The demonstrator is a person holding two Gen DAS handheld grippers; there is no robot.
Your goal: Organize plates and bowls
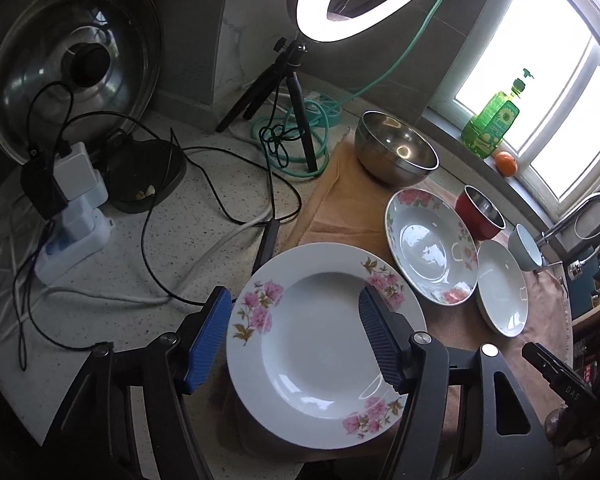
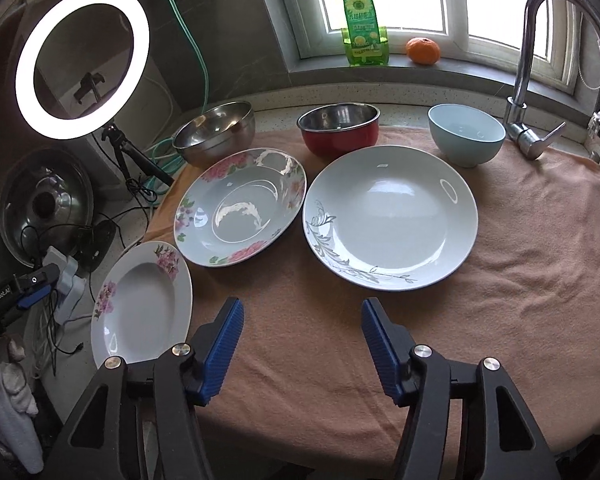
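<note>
Three plates lie on an orange cloth [image 2: 520, 280]: a small pink-flowered plate [image 1: 320, 344] [image 2: 140, 304] at the left edge, a larger floral plate [image 2: 240, 208] [image 1: 430, 244], and a white plate with grey leaves [image 2: 392, 216] [image 1: 502, 286]. Behind them stand a steel bowl [image 2: 216, 130] [image 1: 396, 148], a red bowl [image 2: 340, 128] [image 1: 480, 212] and a light blue bowl [image 2: 466, 134] [image 1: 524, 248]. My left gripper [image 1: 296, 336] is open over the small plate, its jaws straddling the left rim. My right gripper [image 2: 302, 344] is open and empty above bare cloth in front of the plates.
A ring light on a tripod [image 2: 80, 64], a pot lid [image 1: 72, 76], a power strip with cables [image 1: 68, 220] and a green hose [image 1: 312, 120] crowd the counter to the left. A faucet [image 2: 528, 60], a soap bottle [image 2: 364, 28] and an orange [image 2: 422, 50] stand behind.
</note>
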